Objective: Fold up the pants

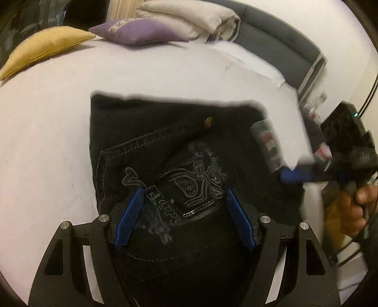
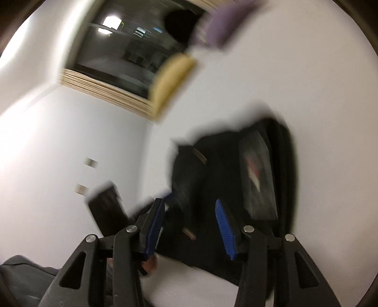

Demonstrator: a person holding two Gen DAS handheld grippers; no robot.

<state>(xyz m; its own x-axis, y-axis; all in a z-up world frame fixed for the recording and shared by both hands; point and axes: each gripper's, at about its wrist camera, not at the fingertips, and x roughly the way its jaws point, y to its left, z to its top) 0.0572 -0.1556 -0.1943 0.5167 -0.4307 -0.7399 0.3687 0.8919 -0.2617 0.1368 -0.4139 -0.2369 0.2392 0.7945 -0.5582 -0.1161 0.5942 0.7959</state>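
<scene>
On a white-sheeted bed [image 1: 59, 122], one pair of black pants [image 1: 170, 151] lies folded into a compact block as two grippers stand over it.

The left gripper [image 1: 184, 219] hangs with blue pads spread, gripping nothing, above the embroidered back pocket [image 1: 189, 186]; the right gripper [image 2: 189, 226], its view blurred, has jaws parted and empty by the bundle's edge. The fold looks essentially complete; the next move likely calls for smoothing or a clean retreat. Beyond: two cushions, one yellow cushion [image 1: 47, 44], one purple cushion [image 1: 139, 30], and one folded beige blanket [image 1: 196, 21].
</scene>
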